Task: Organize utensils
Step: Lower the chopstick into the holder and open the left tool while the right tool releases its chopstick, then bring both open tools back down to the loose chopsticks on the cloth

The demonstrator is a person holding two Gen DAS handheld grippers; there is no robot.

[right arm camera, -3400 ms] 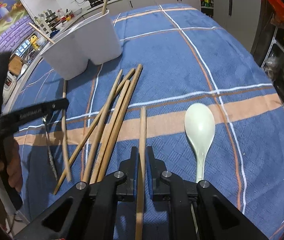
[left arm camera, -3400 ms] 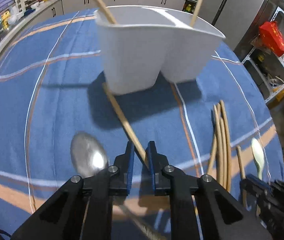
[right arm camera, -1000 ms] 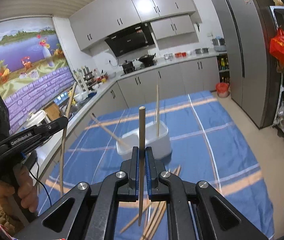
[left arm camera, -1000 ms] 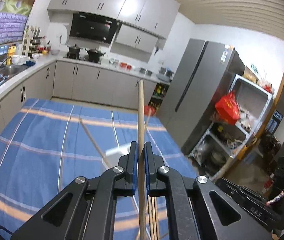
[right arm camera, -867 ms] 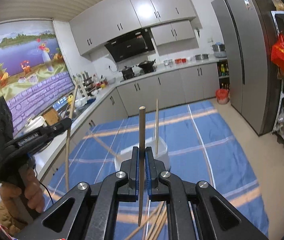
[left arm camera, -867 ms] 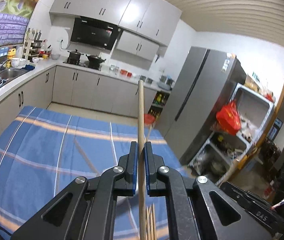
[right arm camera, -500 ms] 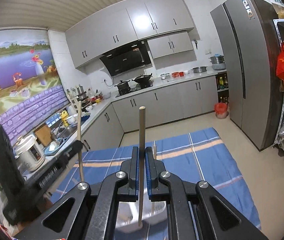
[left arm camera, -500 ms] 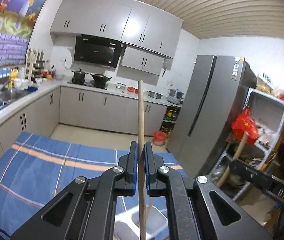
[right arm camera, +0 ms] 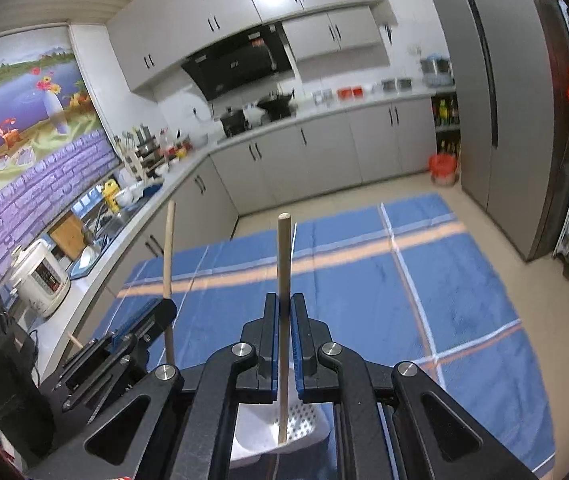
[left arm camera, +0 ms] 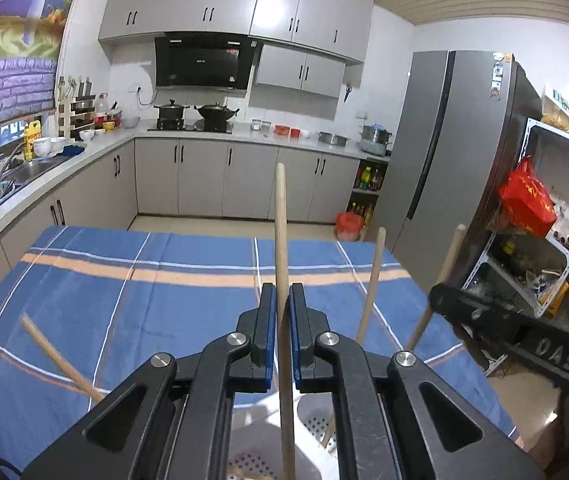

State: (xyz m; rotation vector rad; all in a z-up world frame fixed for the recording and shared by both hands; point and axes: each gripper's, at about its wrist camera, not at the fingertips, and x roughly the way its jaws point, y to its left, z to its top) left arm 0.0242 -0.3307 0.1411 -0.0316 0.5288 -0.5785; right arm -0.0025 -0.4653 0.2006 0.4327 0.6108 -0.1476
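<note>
My left gripper [left arm camera: 280,312] is shut on a wooden chopstick [left arm camera: 281,240] held upright over the white two-part utensil holder [left arm camera: 280,440], whose perforated floor shows below the fingers. Two other chopsticks [left arm camera: 372,280] stand in the holder, one leaning left [left arm camera: 56,356]. My right gripper [right arm camera: 283,312] is shut on a second upright chopstick [right arm camera: 284,264], its lower end down inside the holder [right arm camera: 300,424]. In the left wrist view the right gripper [left arm camera: 524,344] is at the right with its chopstick [left arm camera: 440,280]. In the right wrist view the left gripper [right arm camera: 132,336] is at the left.
The blue checked tablecloth [left arm camera: 144,300] covers the table under the holder. Kitchen cabinets [left arm camera: 224,180] and a grey fridge [left arm camera: 444,152] stand beyond the table's far edge. A rice cooker [right arm camera: 40,276] sits on the left counter.
Both grippers picked chopsticks off the cloth, raised them upright and moved over the holder. In the last half second both came lower, and the holder's inside now shows under each.
</note>
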